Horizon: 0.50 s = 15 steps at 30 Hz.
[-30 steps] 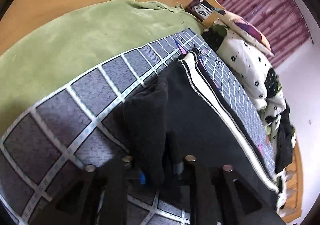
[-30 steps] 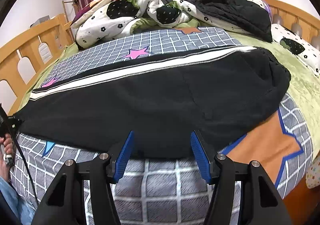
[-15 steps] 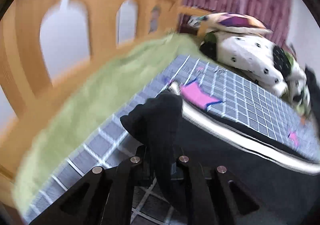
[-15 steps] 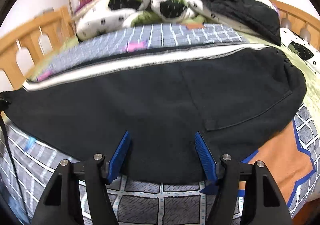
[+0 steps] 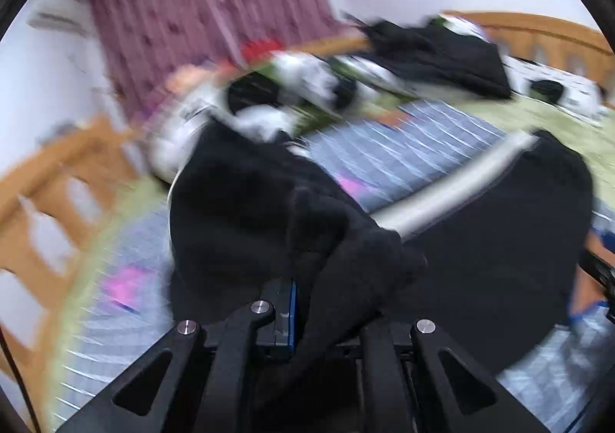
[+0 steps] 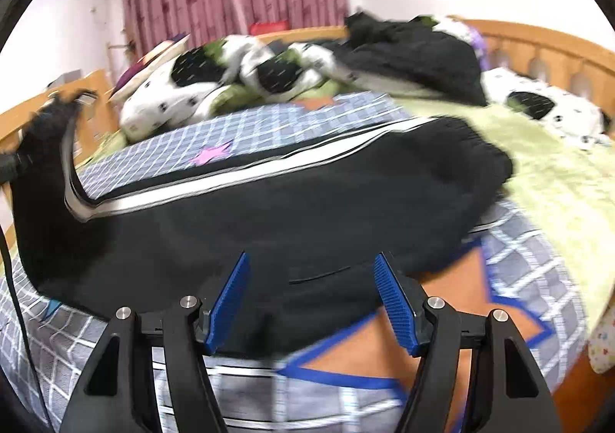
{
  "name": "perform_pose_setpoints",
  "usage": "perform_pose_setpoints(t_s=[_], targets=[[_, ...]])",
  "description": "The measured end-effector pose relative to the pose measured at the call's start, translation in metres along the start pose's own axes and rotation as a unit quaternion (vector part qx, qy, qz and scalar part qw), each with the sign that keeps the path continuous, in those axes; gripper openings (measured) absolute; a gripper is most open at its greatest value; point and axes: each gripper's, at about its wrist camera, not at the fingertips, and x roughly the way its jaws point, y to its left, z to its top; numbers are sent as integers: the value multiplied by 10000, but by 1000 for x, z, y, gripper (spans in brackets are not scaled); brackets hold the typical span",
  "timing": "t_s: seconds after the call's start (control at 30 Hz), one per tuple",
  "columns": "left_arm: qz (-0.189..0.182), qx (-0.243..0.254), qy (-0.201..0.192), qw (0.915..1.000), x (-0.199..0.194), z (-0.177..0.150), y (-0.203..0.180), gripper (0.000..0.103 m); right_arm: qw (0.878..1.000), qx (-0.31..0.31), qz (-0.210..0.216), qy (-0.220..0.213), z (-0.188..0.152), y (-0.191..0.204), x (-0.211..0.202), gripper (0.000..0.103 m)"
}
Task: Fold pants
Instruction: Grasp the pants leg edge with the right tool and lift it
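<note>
The left gripper (image 5: 307,302) has its 2 jaws pinched on a bunched fistful of black fabric, the leg end of the pants (image 6: 269,217), and that end stands lifted off the bed in front of the jaws. From the right wrist view the raised end shows far off to the left, curling upward with its white side stripe (image 6: 215,187) bending along with it.

The right gripper (image 6: 311,302) has its 2 blue-padded jaws spread wide, with nothing between them. It hangs just over the near edge of the pants, apart from the cloth as far as I can tell.

Beyond both sets of jaws, the rest of the pants lies flat on the checked blanket (image 6: 538,267). The long axis runs crosswise to the right jaws, with the waistband (image 6: 488,152) off to their right and the lifted cuffs off to their left. The stripe follows the far edge.

What worries me is that the grab looks like a crumpled wad rather than a clean edge, so 1 layer could slip free or the fold could land skewed. With nothing pinning the waist half, a fast carry could drag the whole garment along the blanket. The left view is heavily blurred, so I cannot judge how deep the bite is.

Pillows (image 6: 173,102) and dark clothes (image 6: 415,56) sit piled farther back.
</note>
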Motion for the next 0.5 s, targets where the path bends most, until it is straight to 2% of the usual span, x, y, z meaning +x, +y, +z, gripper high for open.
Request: perform_pose_setpoints(t_s=[0.07, 0.13, 0.17, 0.2, 0.23, 0.3, 0.33, 0.4, 0.43, 0.5], targets=[[-285, -17, 419, 9987, 23, -22, -34, 9, 9998, 155, -83, -106, -2, -13, -7, 66], [-336, -136, 972, 9946, 47, -46, -52, 11, 9993, 320, -108, -129, -4, -24, -11, 66], [-276, -161, 887, 9955, 47, -53, -53, 11, 9990, 427, -78, -116, -6, -30, -12, 66], [-278, -118, 672, 9973, 41, -57, -52, 16, 9988, 477, -71, -109, -6, -34, -13, 66], [-502, -81, 637, 9967, 35, -58, -48, 22, 9985, 528, -73, -104, -7, -37, -14, 66], [-1168, -315, 766, 9897, 27, -53, -30, 47, 9979, 650, 13, -46, -8, -40, -11, 66], [-1435, -534, 796, 9850, 21, -53, -15, 51, 9978, 665, 76, -6, -8, -39, -8, 66], [-1730, -864, 748, 9783, 7, -57, 10, 69, 9980, 610, 187, 40, -7, -31, -6, 66], [-1812, -1083, 615, 9755, -4, -64, 34, 69, 9982, 560, 222, 42, -6, -25, -6, 66], [-1660, -1426, 473, 9746, -17, -79, 68, 71, 9982, 447, 387, 64, -2, -11, -5, 66]])
